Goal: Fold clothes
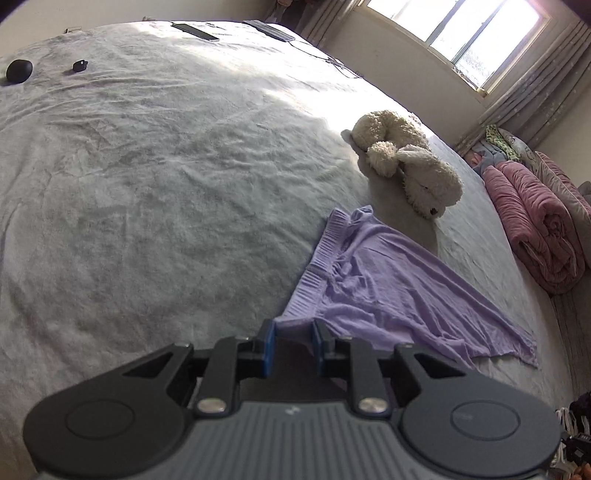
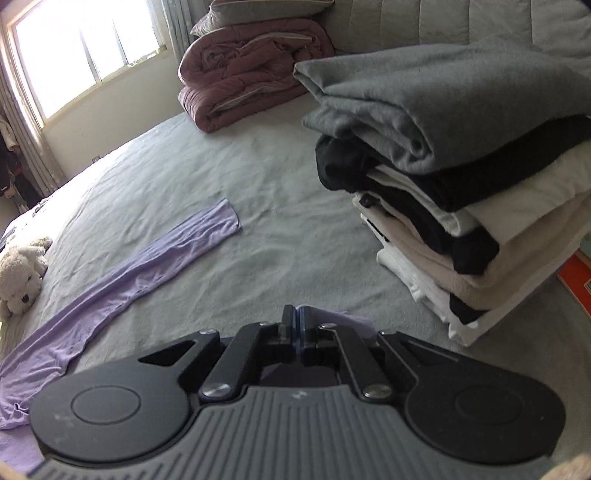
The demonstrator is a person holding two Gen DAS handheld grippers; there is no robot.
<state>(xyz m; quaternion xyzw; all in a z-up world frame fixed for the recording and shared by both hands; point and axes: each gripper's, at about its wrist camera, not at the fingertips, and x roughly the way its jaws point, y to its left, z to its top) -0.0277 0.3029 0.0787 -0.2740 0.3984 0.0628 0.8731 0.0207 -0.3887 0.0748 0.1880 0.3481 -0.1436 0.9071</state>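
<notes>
A lilac long-sleeved garment [image 1: 388, 291] lies spread on the grey bed cover [image 1: 166, 184], with its ribbed hem running away from the left gripper [image 1: 293, 338]. The blue pads of the left gripper stand a little apart, and a corner of the ribbed hem sits between them; the gap is narrow but it is not sure from the left wrist view whether the pads press the cloth or only frame it. The right gripper [image 2: 296, 325] has its two fingers pressed together, and a small fold of the same lilac cloth [image 2: 332, 319] comes out just behind them, so it seems to pinch the fabric. In the right wrist view one sleeve [image 2: 147, 258] stretches flat over the cover toward the window [image 2: 81, 48]. A tall stack of folded clothes [image 2: 461, 192], grey on top, then black, white and beige, stands near the right gripper. A cream plush dog [image 1: 410, 162] lies just beyond the garment. A rolled pink quilt [image 2: 243, 74] rests at the far side of the bed. Two small dark objects [image 1: 20, 70] and a black phone [image 1: 195, 31] lie well apart on the cover.
</notes>
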